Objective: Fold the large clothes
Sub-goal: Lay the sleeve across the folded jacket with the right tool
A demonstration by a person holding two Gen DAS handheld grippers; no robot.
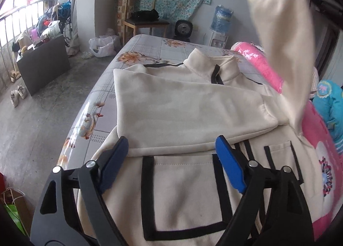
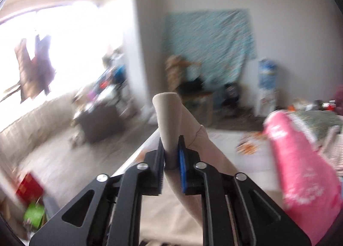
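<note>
Your right gripper (image 2: 171, 155) pinches the cream fleece jacket's (image 1: 182, 106) sleeve cuff (image 2: 166, 113); carry it across toward the bed's left edge. Left gripper (image 1: 171, 155) hovers wide open, empty.

The near half of the bed (image 1: 137, 46) is covered by the cream jacket (image 1: 182, 104), flat and low, so a gripper can pass freely above it. The left gripper (image 1: 171, 149) hangs open over the jacket's near part with nothing between its fingers. On the right, a raised sleeve (image 1: 278, 42), pinched in the right gripper (image 2: 171, 151), hangs across the passage, and the pink quilt (image 1: 321, 145) crowds that edge. The far strip of bed lies bare. Left of the bed the floor (image 1: 42, 121) is open up to a dark box (image 1: 42, 63).
</note>
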